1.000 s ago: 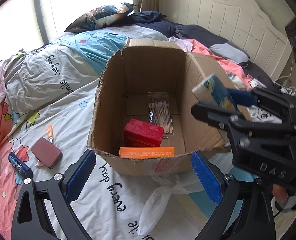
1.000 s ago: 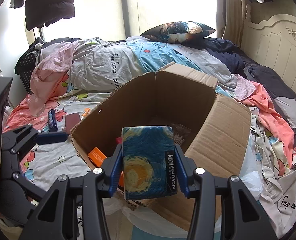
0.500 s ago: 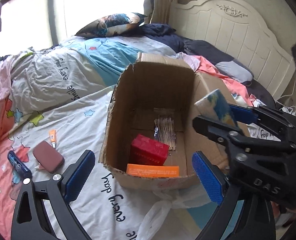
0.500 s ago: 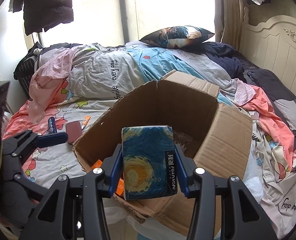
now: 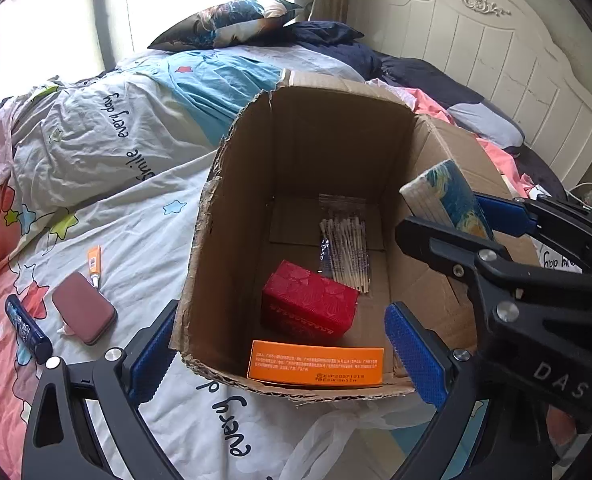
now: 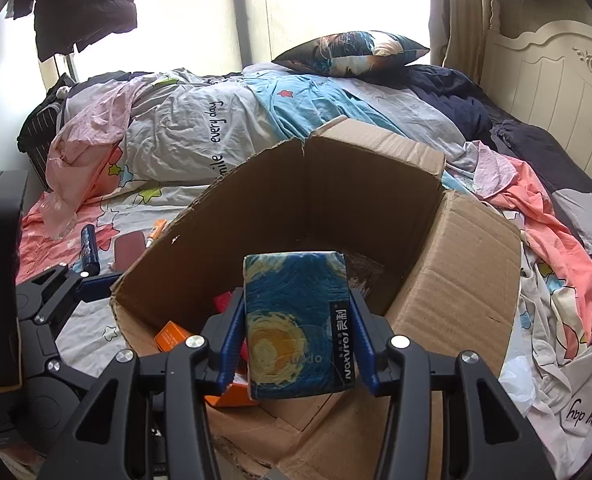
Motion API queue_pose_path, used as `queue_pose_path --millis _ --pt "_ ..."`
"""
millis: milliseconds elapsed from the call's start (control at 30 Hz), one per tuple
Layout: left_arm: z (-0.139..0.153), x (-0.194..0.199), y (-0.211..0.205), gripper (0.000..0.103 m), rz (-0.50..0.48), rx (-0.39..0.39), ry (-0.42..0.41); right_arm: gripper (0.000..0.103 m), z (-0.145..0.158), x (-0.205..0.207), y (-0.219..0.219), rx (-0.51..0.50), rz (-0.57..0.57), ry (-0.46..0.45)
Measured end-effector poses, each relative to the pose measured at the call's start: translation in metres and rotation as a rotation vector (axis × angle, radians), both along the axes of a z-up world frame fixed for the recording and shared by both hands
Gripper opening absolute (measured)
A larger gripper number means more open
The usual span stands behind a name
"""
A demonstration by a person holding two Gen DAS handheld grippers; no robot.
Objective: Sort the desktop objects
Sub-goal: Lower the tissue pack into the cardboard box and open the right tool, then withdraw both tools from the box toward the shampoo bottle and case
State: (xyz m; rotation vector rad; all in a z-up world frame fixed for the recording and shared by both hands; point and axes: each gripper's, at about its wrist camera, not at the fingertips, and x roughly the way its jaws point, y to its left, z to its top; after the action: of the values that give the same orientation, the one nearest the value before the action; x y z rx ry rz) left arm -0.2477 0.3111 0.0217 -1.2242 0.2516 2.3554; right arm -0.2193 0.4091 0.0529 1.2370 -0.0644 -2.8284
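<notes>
Both grippers have edged closer to the open brown cardboard box [image 5: 328, 184], which fills more of each view than a second ago, and the right gripper's hold on its pack is unchanged. The right gripper [image 6: 296, 344] clamps the blue tissue pack printed with a swirling night-sky painting [image 6: 296, 320] by its two long sides, upright, so it hangs over the box's near right edge, probably ready to be let fall inside. From the left wrist camera the pack shows at 3 o'clock, above the box's right wall.

The left gripper [image 5: 283, 356] stands wide and empty, its blue pads either side of the box's near wall, perhaps to steady it.

On the box floor lie a red patterned carton [image 5: 308, 300], a flat orange packet with printed text [image 5: 316, 362] at 6 o'clock against the near wall, and a clear bag of cotton swabs [image 5: 346, 244] toward 12 o'clock.

Left out on the star-printed bedsheet [image 5: 135, 240], at 9 o'clock of the box, are a dusty-pink rounded case [image 5: 83, 308], a small orange-capped tube [image 5: 93, 264] and a dark blue cylinder [image 5: 27, 328], likely next for sorting.
</notes>
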Motion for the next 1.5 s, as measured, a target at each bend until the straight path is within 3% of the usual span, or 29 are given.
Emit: queue_pose_path --millis 133,300,833,1000,1500 --pt "0.0 0.0 -0.001 0.103 0.002 -0.004 0.008 0.049 0.0 -0.002 0.002 -0.006 -0.009 0.006" --pt "0.001 0.003 0.001 0.103 -0.006 -0.011 0.019 0.062 0.001 0.003 -0.002 0.012 -0.007 0.01" --pt "0.025 0.044 -0.026 0.103 -0.003 -0.081 0.112 0.063 0.009 0.029 -0.027 0.029 0.03 0.026" --pt "0.029 0.065 -0.04 0.103 -0.013 -0.156 0.142 0.064 0.013 0.041 -0.046 0.042 0.053 0.027" --pt "0.026 0.105 -0.12 0.103 0.089 -0.142 0.114 0.065 0.012 0.078 -0.119 0.1 0.137 0.029"
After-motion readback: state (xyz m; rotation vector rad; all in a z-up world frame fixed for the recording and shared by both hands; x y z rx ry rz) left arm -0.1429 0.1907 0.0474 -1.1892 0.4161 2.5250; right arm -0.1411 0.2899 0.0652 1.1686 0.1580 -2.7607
